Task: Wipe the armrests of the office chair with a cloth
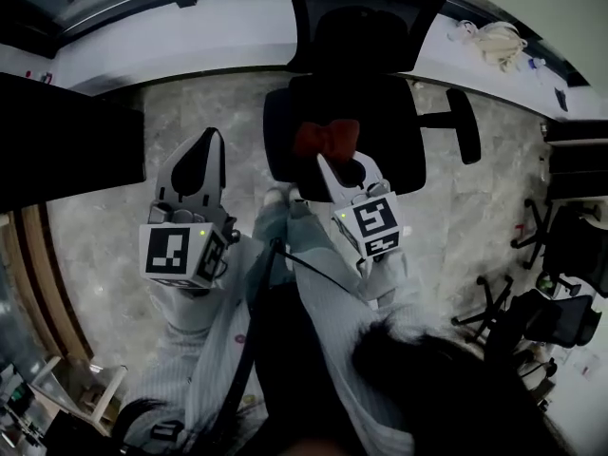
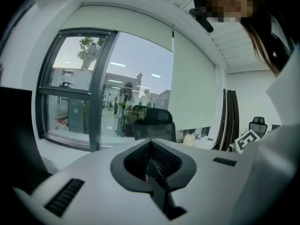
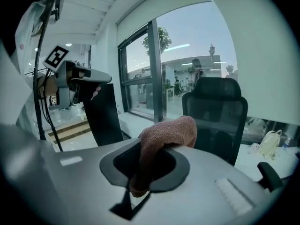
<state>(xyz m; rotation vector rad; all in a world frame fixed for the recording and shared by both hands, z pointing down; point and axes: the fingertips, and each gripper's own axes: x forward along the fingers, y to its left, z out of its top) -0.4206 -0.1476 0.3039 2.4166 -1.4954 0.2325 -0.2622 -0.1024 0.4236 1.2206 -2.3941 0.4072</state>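
Right gripper (image 3: 139,175) clamped on cloth (image 3: 167,133), wad bunched ahead of jaws as wiping pad. Chair armrest (image 1: 464,126) ahead, rightward, untouched. Left gripper (image 2: 152,165) closed, empty, held aside.

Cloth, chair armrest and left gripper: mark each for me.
cloth (image 3: 168,131), right gripper view, on the bunched top fold.
armrest (image 1: 464,126), head view, on the middle of its pad.
left gripper (image 1: 213,141), head view, at the tips of its shut jaws.

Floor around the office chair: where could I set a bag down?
Bare floor lies between the office chair and the black desk on the left, and right of the armrest. Crowded: wheeled chair bases at far right; the seat sits under the cloth in the right gripper.
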